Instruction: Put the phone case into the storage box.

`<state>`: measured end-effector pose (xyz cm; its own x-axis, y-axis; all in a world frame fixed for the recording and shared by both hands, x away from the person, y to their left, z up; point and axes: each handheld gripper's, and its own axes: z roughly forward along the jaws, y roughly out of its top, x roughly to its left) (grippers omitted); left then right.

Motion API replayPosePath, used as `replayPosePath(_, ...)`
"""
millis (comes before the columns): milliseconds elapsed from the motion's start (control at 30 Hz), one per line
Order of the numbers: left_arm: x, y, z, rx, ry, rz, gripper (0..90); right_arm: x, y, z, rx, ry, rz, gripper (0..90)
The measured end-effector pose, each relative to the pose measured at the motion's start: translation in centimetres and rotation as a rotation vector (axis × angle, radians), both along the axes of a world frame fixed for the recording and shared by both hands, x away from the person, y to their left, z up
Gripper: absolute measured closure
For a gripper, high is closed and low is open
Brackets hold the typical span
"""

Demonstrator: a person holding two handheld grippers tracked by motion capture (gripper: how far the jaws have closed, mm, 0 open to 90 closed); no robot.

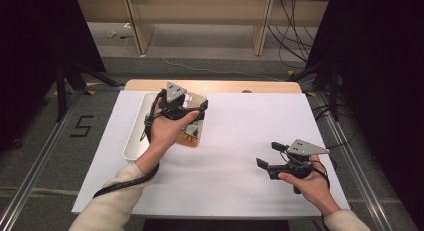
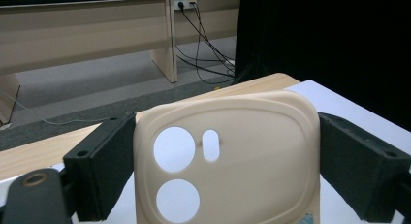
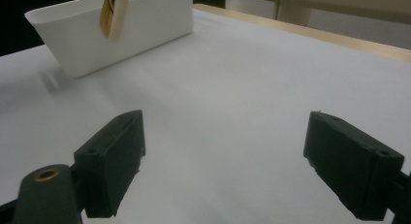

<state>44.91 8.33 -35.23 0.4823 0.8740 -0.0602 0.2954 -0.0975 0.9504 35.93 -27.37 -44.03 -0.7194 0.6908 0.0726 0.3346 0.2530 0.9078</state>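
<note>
Cream-coloured, matte plastic or silicone is what the phone case [image 2: 228, 161] appears to be made of, and it is gripped across its width between the two black jaws of the left gripper [image 2: 228, 170], with the camera cut-outs at the far end, pointing away from the hand. In the high view the case [image 1: 192, 133] is held off the table, just beside the white tray [image 1: 134, 141] and partly over its near-side rim, with a printed face turned downward. The case is judged to be light and somewhat flexible: a thin shell that can bow inward if squeezed hard, so a moderate grip on the long side walls, as taken now, suits it better than a grip near the cut-outs, where the material is weakest. Its smooth skin may slip against the pads if tilted sharply. Whether the print is a sticker or part of the shell cannot be told from this blurred view. The right gripper [image 1: 267, 156] is held low over the white sheet [image 1: 235, 136], well apart from the case, its jaws spread wide with nothing between them.
</note>
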Motion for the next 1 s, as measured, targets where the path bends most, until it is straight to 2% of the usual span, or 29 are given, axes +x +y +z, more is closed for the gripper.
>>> replayPosePath(1000,0.0,1.5,1.3,-0.021,-0.032,0.024,11.3,0.0,-0.1,0.0,0.006,-0.003,-0.001,15.8)
